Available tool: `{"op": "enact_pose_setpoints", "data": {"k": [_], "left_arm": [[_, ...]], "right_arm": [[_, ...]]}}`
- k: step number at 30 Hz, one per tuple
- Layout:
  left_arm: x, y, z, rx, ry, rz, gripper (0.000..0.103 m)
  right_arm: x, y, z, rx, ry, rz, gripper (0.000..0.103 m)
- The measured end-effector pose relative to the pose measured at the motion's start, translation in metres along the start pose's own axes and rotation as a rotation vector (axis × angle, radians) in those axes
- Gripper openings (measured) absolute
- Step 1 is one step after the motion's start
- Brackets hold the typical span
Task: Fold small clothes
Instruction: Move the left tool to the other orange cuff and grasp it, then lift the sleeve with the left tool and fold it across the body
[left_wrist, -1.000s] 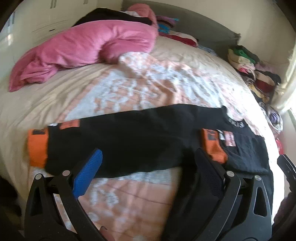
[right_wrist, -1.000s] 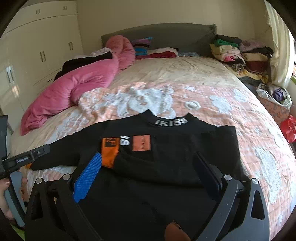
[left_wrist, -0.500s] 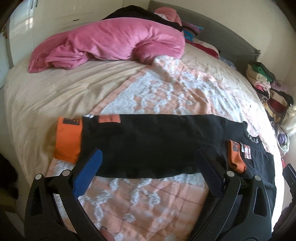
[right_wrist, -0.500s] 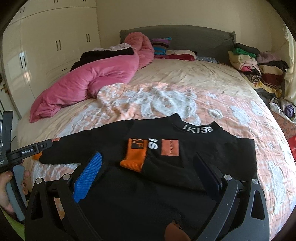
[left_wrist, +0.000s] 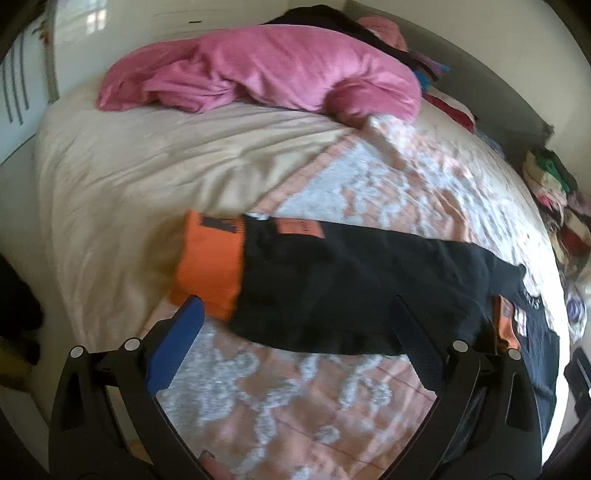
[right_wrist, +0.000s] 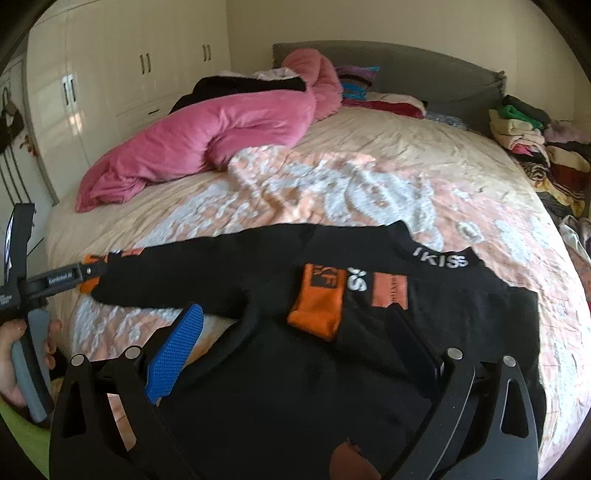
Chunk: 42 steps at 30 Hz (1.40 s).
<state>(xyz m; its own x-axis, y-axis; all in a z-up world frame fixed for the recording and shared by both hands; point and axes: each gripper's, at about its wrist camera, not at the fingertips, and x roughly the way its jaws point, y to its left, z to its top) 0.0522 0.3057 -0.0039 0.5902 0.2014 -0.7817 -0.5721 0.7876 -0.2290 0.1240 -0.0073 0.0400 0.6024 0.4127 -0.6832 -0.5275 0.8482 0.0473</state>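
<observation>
Where right tongs (right_wrist: 295, 343) spread wide, black sweater (right_wrist: 369, 332) hem hidden, edges blurred

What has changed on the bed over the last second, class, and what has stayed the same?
The left gripper has swung away from the folded sleeve toward the outstretched sleeve's orange cuff, fingers open, holding nothing. The right gripper has backed slightly off the black sweater, also open. The sweater lies unchanged: one sleeve folded across the chest, the other stretched out. The pink blanket hasn't moved.
</observation>
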Motion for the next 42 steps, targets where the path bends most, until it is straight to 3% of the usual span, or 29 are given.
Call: {"op": "enact_pose_setpoints", "data": {"k": [9,13,14,15,16,18,19,25,32,42], "left_arm": [[0.009,0.043,0.003,-0.112,0.005,0.066,0.094],[0.017,0.053,0.000,-0.147,0.005,0.031,0.094],[0.019,0.056,-0.002,-0.162,-0.003,0.009,0.087],[0.021,0.056,-0.002,-0.169,-0.010,-0.004,0.068],[0.023,0.057,-0.003,-0.171,-0.012,-0.011,0.058],[0.023,0.056,-0.002,-0.162,-0.032,-0.008,0.020],[0.022,0.056,-0.001,-0.159,-0.044,-0.021,0.009],[-0.005,0.043,0.009,-0.133,-0.124,-0.096,0.008],[-0.052,-0.001,0.020,-0.057,-0.209,-0.213,0.008],[-0.090,-0.072,0.018,0.059,-0.248,-0.342,0.007]], "right_arm": [[0.008,0.013,-0.005,-0.017,0.029,0.035,0.098],[0.010,0.014,-0.008,-0.008,0.037,0.041,0.098],[0.011,0.013,-0.010,-0.005,0.040,0.043,0.098],[0.012,0.013,-0.011,-0.003,0.043,0.043,0.098],[0.013,0.013,-0.012,0.000,0.047,0.044,0.098],[0.014,0.012,-0.015,0.005,0.055,0.044,0.098],[0.014,0.011,-0.017,0.009,0.057,0.043,0.098],[0.009,0.003,-0.020,0.041,0.052,0.043,0.098],[-0.009,-0.019,-0.027,0.111,0.022,0.043,0.098],[-0.046,-0.067,-0.039,0.228,-0.039,0.003,0.098]]}}
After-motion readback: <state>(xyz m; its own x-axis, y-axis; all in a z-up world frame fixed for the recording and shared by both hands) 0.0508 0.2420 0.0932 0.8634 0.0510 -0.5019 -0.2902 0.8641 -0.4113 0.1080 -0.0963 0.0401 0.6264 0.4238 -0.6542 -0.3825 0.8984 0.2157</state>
